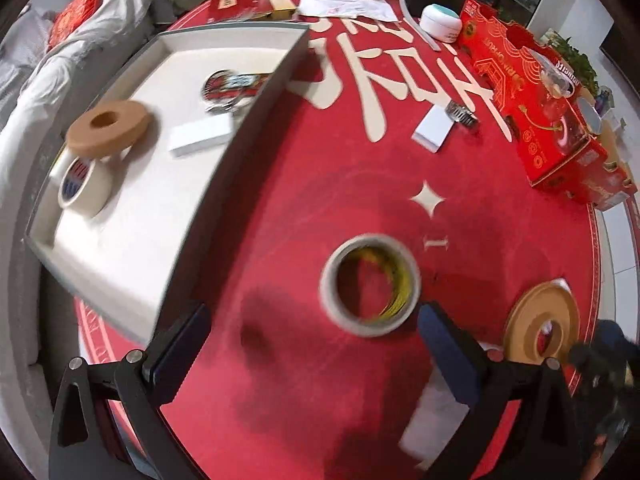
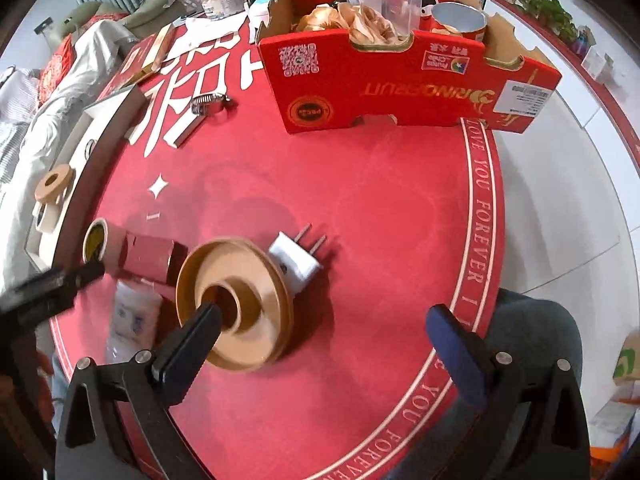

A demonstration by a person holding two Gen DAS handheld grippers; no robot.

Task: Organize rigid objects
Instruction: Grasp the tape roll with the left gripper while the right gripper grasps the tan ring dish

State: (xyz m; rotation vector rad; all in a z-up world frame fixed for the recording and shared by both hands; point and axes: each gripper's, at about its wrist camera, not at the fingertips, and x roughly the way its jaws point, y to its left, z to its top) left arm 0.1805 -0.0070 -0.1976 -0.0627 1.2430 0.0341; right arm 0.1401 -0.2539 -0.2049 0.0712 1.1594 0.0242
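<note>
Your left gripper (image 1: pixel 312 344) standing wide, holding nothing; white tape roll (image 1: pixel 370 284) lying flat on red surface (image 1: pixel 320 184) between its fingers, untouched. Your right gripper (image 2: pixel 324 336) also wide; left finger poking into hub of tan spool (image 2: pixel 236 300), white plug (image 2: pixel 296 260) lying just beyond. Grey tray (image 1: pixel 248 152) sitting left, holding other rolls.

Round table with a red cloth (image 2: pixel 360 200). Sitting on it: grey tray (image 1: pixel 240 128), tape roll (image 1: pixel 370 284), tan spool (image 2: pixel 236 306), white plug (image 2: pixel 298 262), hose clamp (image 2: pixel 210 103). Big red carton (image 2: pixel 400 80) at the far side.
</note>
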